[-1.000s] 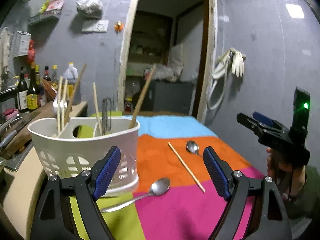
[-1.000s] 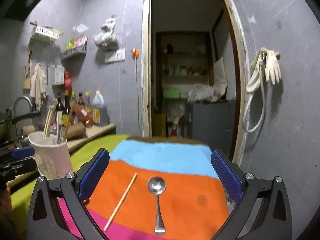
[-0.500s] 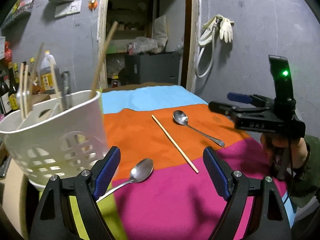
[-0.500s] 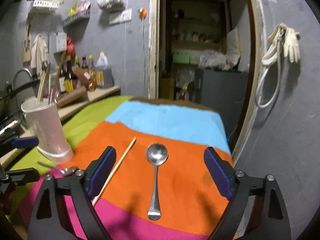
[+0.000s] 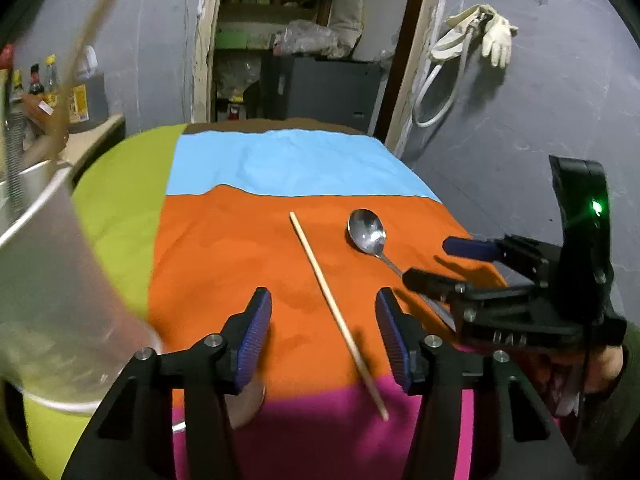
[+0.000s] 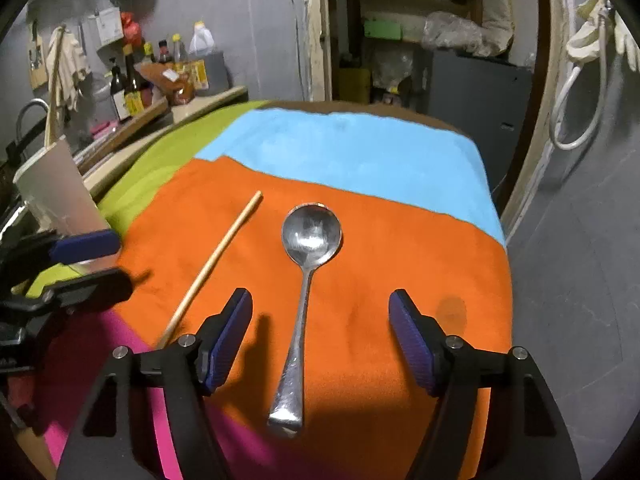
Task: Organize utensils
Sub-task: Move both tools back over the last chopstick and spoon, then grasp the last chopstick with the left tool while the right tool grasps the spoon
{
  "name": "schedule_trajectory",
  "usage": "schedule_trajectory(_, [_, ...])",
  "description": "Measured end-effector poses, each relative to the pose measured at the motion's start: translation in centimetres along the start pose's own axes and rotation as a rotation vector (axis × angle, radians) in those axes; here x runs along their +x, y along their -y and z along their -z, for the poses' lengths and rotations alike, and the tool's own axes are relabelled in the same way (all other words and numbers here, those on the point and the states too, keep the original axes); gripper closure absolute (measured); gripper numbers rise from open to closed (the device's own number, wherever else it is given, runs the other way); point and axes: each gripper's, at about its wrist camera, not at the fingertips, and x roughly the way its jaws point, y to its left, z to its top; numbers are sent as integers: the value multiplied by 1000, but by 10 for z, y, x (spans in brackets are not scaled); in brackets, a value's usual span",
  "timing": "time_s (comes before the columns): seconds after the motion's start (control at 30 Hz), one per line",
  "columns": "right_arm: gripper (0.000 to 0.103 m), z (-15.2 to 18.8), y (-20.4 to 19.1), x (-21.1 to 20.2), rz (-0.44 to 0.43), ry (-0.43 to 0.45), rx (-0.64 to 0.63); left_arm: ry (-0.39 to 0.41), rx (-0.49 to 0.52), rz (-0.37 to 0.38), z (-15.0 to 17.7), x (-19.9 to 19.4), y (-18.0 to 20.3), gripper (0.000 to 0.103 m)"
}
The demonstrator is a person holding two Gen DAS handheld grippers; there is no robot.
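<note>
Orange cloth (image 6: 400, 280) carries both loose utensils: a chopstick (image 5: 332, 304) and a metal spoon (image 6: 308, 264) lie side by side, apart, roughly parallel, with the spoon's bowl toward the far, blue end. The cloth covers the tabletop in colour blocks of green, blue, orange and pink.

Left tongs (image 5: 324, 338) are released, blue pads spread to either side of the chopstick, which runs slantwise through the gap without touching either pad. That straddling pose looks chosen so a simple closing would pinch the stick near its nearer half. Right tongs (image 6: 320, 340) are likewise released, with the spoon's handle lying centred between the pads, handle end toward the camera; the alignment along the handle suits a grip on the narrow shaft rather than the wide bowl.

A white holder (image 6: 56, 192) stands at the left edge on the green part, well apart from the spoon, with a stick (image 6: 54, 92) already upright in it. In the left view it fills the left side, blurred (image 5: 52, 280). It is presumably where both pieces should go.

My judgement is that each tool is lined up for its own pickup and neither piece is gripped yet. Thin, flat things on soft cloth may slip or roll when pinched, the round chopstick especially.
</note>
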Motion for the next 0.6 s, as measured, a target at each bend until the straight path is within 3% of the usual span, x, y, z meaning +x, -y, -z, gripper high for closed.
schedule_trajectory(0.1, [38,-3,4,9,3,-27,-11,-57,-23,-4,-8,17,-2,69])
schedule_trajectory(0.3, [42,-10,10,29,-15,-70,0,-148,-70,3,-16,48,-11,81])
schedule_trajectory(0.6, [42,-24,9,43,-16,-82,-27,-216,-137,-11,-36,64,-30,96])
